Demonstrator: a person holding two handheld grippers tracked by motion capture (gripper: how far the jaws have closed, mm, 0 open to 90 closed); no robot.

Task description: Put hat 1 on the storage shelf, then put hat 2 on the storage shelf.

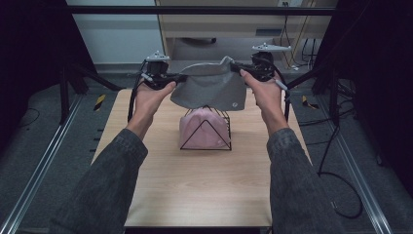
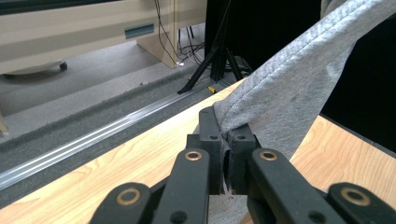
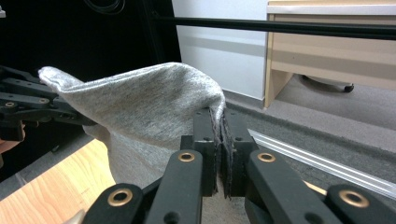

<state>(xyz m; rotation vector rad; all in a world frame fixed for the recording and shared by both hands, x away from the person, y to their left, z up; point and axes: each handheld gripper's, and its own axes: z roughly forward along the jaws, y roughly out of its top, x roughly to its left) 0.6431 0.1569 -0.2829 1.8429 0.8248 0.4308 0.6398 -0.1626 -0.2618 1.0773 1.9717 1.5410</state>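
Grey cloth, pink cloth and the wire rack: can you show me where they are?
grey cloth (image 1: 209,90), high view, middle of the hanging fabric
pink cloth (image 1: 202,127), high view, its front face
wire rack (image 1: 190,138), high view, left slanted front wire

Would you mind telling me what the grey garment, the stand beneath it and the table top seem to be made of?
Grey garment: soft knitted fabric, probably cotton jersey; matte, with a heathered weave and stitched hem.
Stand: thin black wire, likely metal; open triangular frame.
Table top: pale wood or wood-look laminate; smooth, with visible grain.
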